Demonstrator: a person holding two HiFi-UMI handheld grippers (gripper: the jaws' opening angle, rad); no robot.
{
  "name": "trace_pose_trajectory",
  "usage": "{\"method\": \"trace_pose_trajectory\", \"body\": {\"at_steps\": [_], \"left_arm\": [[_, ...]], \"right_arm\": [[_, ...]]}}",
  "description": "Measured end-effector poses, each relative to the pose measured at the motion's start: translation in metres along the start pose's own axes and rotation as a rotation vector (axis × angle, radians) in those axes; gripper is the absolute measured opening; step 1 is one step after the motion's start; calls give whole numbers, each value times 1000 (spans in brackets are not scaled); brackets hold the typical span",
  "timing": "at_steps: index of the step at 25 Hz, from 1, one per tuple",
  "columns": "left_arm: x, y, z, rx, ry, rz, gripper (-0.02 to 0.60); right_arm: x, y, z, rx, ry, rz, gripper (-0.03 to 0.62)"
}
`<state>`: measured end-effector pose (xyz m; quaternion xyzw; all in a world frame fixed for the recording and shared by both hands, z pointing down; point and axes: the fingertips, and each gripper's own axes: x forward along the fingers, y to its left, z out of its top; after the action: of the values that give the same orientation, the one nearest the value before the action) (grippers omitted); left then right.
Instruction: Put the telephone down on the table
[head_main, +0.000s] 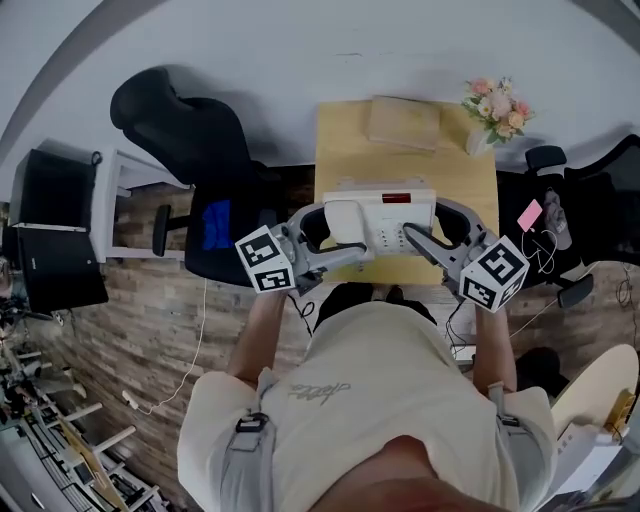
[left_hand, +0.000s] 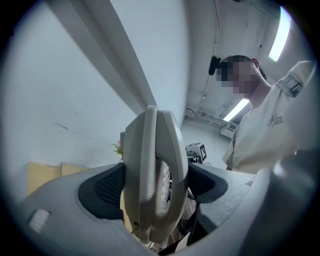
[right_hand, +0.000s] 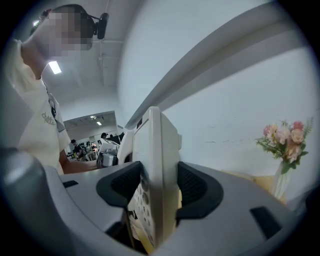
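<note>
1. The telephone (head_main: 385, 215), a cream desk set with a dark red display strip (head_main: 395, 198) along its top, is held between the two grippers over the near edge of the wooden table (head_main: 420, 165). No view shows whether its base touches the tabletop.
2. The handset (head_main: 345, 220) lies on the telephone's left side.
3. The left gripper (head_main: 335, 235) is clamped on that left end. In the left gripper view its dark pads (left_hand: 107, 187) press both faces of the telephone (left_hand: 150, 150), which is seen edge-on.
4. The right gripper (head_main: 430, 228) grips the right end. In the right gripper view its jaws are closed against the telephone's body (right_hand: 157, 145), with the keypad buttons (right_hand: 139, 200) facing the left pad.
5. At the table's far edge lies a flat cardboard box (head_main: 403, 122), and at the far right corner stands a vase of pink flowers (head_main: 497, 108).
6. A black office chair (head_main: 190, 130) stands left of the table on the wood-patterned floor (head_main: 150, 300).
</note>
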<state>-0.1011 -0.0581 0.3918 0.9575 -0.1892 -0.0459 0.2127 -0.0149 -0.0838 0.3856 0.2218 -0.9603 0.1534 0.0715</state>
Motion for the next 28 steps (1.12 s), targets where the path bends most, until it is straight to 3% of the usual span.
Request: {"method": "trace_pose_trajectory", "body": {"at_steps": [13, 21, 28], "left_arm": [[-26, 70, 44, 3, 38, -110, 377], [-27, 88, 34, -33, 65, -91, 377], [-17, 99, 0, -115, 97, -44, 377]], "right_arm": [[68, -22, 32, 8, -2, -110, 219], [81, -35, 17, 64, 22, -95, 218], [81, -51, -16, 117, 68, -54, 219]]}}
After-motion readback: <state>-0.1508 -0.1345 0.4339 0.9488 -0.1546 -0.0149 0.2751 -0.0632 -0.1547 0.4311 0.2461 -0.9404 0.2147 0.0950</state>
